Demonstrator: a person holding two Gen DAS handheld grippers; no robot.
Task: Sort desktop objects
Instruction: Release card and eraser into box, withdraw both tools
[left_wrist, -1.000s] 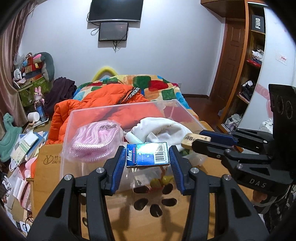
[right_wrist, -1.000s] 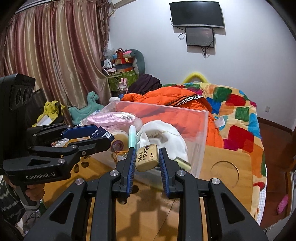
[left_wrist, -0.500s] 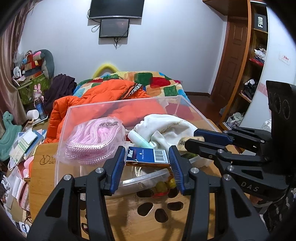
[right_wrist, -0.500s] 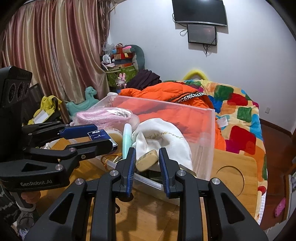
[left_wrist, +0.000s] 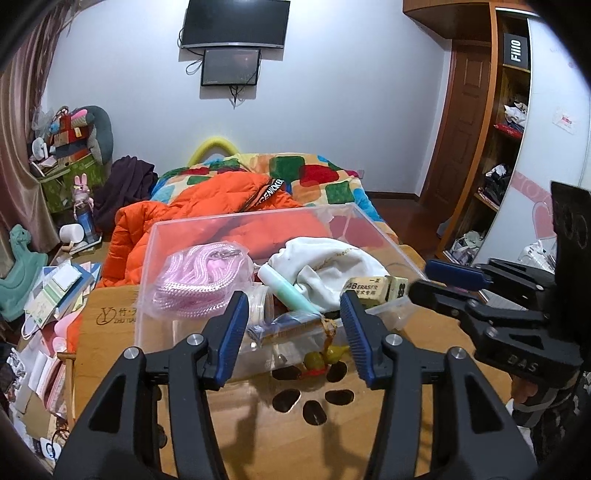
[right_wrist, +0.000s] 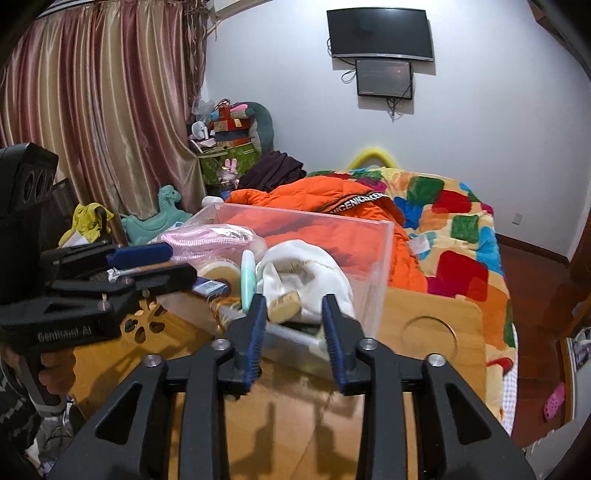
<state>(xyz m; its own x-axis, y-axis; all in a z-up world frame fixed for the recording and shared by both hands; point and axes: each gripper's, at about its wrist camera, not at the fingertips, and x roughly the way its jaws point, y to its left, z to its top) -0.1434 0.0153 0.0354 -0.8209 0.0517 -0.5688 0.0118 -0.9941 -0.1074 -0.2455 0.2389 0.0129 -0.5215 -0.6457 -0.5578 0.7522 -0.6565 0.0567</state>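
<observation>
Opening the jaws of the left gripper (left_wrist: 291, 314), about halfway apart, with nothing between the blue pads. Hovering just before the near wall of the clear bin (left_wrist: 243, 221). Opening also the jaws of the right gripper (right_wrist: 293, 314), only a little, with the eraser (right_wrist: 283, 301) lying loose between the pads, not pressed from both sides. Resting against the white cloth (left_wrist: 325, 266) at the right side of the bin. Lying inside the same bin: a small blue box (right_wrist: 211, 286) beside a tape roll (right_wrist: 221, 271), a mint tube (left_wrist: 286, 291), and a bag of pink cord (left_wrist: 195, 280). Standing on the wooden table (left_wrist: 332, 435). Showing behind it an orange jacket (left_wrist: 207, 206) on the bed.
</observation>
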